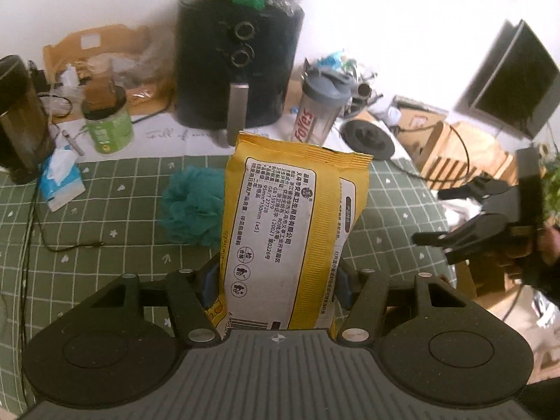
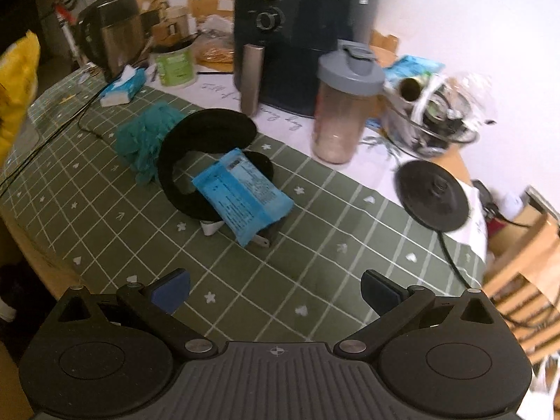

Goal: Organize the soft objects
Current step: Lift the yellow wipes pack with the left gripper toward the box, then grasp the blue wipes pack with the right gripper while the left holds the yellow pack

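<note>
While a yellow wipes pack is clamped by the left gripper, the right gripper is held spread above the desk.

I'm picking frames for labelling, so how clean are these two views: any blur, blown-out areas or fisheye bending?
Left wrist view: yellow wipes pack sharp, its print legible; the wall behind the air fryer is blown out white; right gripper at the edge is soft. Right wrist view: blue pack slightly soft, kettle base smeared, tablecloth grid lines visibly curved.
</note>
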`<state>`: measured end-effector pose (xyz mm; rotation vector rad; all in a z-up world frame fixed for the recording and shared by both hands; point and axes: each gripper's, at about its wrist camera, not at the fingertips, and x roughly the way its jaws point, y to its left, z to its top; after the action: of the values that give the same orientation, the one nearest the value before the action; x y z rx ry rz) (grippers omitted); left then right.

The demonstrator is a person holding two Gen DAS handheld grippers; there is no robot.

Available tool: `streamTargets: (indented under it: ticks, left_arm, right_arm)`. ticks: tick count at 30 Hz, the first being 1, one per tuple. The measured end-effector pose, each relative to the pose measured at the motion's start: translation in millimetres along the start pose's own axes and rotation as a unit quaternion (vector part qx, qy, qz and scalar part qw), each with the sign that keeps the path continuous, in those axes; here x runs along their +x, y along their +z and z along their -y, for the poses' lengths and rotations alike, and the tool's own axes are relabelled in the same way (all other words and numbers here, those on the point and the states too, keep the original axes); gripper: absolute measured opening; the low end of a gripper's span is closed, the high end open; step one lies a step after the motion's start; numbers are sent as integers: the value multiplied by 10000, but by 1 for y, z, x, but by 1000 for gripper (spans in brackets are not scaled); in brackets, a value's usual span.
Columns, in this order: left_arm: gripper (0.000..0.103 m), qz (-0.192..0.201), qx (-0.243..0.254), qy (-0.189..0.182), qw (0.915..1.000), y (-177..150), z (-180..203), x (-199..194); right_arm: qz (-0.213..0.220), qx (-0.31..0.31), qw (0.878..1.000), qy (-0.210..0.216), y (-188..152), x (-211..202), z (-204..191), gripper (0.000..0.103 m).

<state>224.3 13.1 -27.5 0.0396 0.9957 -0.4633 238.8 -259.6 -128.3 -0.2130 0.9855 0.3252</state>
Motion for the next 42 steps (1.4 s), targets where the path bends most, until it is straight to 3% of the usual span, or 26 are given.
streamTargets:
  ticks: [9,16,19,30,32,37,42]
  left_arm:
    - [60,259,-310,202,9990,-23,5,-33]
    - [60,205,-594,223,9978,-45,9,-44]
    - [60,168,-766,246,9966,-55,11,-45]
    - [60,80,-1234,197,9921,-81,26,-47]
    - [60,93,-1311,206,9911,-86,27,-48]
    - [60,97,-1488,286,9884,-93,29,-52]
    - [60,106,-1592,345,9866,-98,32,-55]
  right_arm:
    - [99,-481,9986,210,12,41,-5,103]
    - [177,-945,9954,-25,21,78,-12,103]
    - [298,-1358,9901,-173,23,93,-20,103]
    - [301,-2658,9635,-30,31,147,-51,102]
    - [241,-2685,9630,-1,34,155,-51,99]
    - [39,-2796,9601,14,41,172,-51,79]
    - [-19,-2984,9544,53,40,170,-53,74]
